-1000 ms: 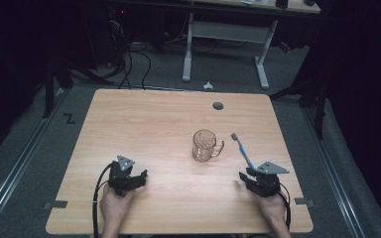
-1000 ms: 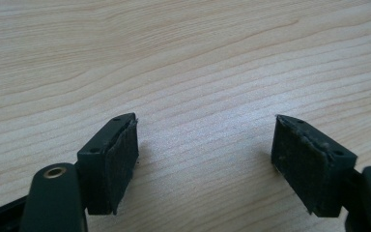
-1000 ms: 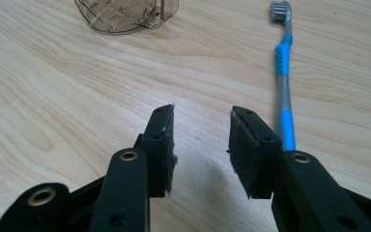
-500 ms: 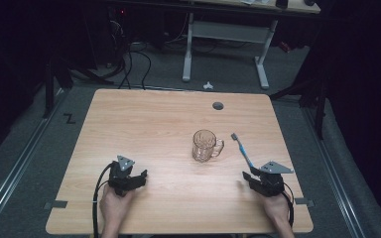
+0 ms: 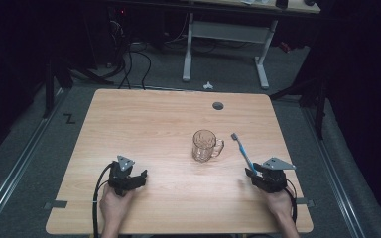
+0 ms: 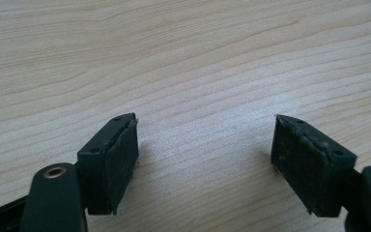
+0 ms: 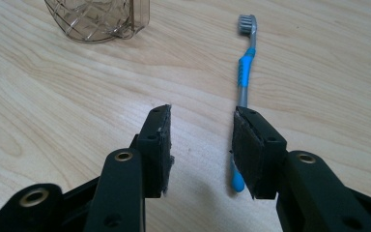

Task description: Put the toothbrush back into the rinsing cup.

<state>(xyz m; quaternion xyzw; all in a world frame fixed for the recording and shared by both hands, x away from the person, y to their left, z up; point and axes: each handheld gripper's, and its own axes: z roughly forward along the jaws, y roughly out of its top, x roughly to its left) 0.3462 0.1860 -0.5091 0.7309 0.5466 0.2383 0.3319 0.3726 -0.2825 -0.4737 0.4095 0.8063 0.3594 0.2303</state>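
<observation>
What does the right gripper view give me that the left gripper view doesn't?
The right gripper view shows the blue toothbrush lying on the table, its handle end passing behind the right-hand jaw of the right gripper, and the base of the clear mug. The left gripper view has the left gripper, jaws wider apart, over bare wood. Both show the wooden table and open jaws holding nothing.

Toothbrush (image 5: 242,152) right of mug (image 5: 206,146), apart
</observation>
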